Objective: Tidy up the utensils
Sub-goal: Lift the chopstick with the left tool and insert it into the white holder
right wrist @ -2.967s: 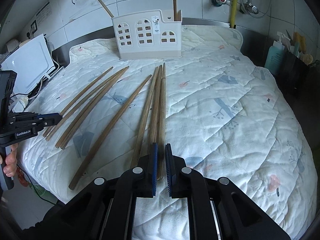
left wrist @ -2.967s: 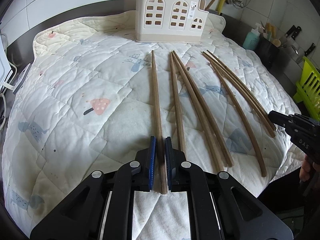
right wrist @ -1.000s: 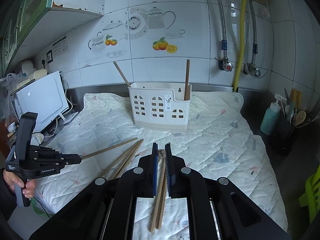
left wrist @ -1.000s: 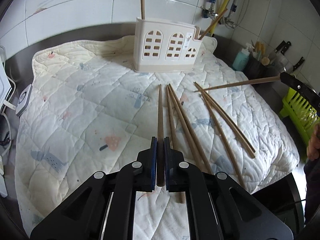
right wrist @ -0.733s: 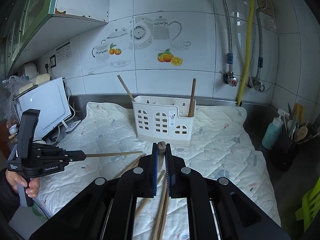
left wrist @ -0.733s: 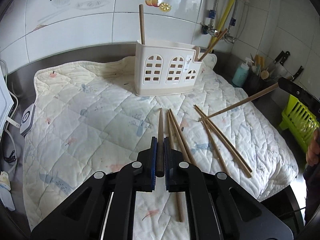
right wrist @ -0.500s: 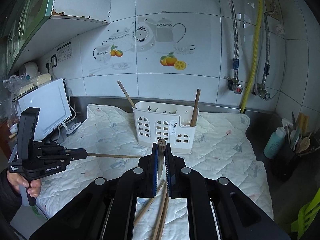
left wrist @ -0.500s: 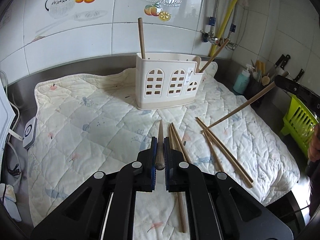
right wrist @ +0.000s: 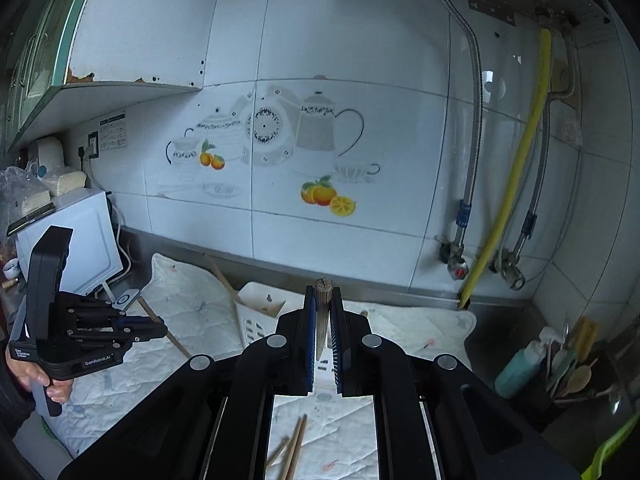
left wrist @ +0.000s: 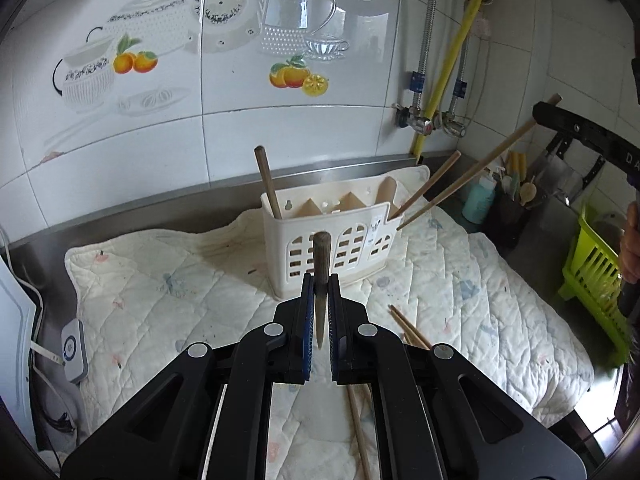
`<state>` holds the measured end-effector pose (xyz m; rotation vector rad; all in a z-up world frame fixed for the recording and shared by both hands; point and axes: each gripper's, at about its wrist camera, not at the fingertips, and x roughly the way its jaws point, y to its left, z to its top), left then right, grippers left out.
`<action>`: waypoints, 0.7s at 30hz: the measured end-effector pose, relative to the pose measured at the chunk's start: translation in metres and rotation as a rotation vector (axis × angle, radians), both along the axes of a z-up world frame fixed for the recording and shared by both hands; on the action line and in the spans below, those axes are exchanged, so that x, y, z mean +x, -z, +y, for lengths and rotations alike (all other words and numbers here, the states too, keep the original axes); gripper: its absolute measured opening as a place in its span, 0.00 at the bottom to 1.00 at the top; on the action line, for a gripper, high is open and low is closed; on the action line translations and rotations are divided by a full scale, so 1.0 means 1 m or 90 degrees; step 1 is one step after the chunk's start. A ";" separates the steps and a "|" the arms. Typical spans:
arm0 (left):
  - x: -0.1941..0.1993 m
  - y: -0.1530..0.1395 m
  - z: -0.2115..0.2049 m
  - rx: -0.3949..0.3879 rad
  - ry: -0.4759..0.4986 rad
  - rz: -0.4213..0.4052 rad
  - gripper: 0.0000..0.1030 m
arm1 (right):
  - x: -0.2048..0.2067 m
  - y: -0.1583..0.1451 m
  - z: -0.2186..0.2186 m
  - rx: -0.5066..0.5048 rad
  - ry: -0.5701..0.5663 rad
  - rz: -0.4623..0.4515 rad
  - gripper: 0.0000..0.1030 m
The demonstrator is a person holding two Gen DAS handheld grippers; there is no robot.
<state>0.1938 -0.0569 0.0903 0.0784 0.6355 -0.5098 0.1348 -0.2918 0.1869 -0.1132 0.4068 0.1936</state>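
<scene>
Both grippers clamped on chopsticks, caddy ahead.
Left gripper [left wrist: 319, 312] and right gripper [right wrist: 322, 320] each pinched one chopstick [left wrist: 321, 280]; white caddy [left wrist: 332, 240] sat beyond both tips. Risk: sticks clash or miss the slots.

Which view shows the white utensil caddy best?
The left wrist view: the utensil caddy shows whole, with arched cut-outs and open top visible. In the right wrist view, the right gripper hides most of it, leaving only a corner.
</scene>
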 end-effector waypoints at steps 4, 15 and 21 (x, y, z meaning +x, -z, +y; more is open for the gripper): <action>0.006 -0.017 -0.007 -0.001 0.007 -0.017 0.05 | 0.018 -0.017 -0.005 -0.009 0.018 -0.014 0.07; 0.019 -0.100 -0.022 -0.038 0.011 -0.118 0.05 | 0.088 0.023 -0.006 -0.022 0.036 0.083 0.07; 0.046 -0.124 -0.037 -0.035 -0.016 -0.160 0.05 | 0.097 0.040 -0.008 -0.017 0.033 0.099 0.07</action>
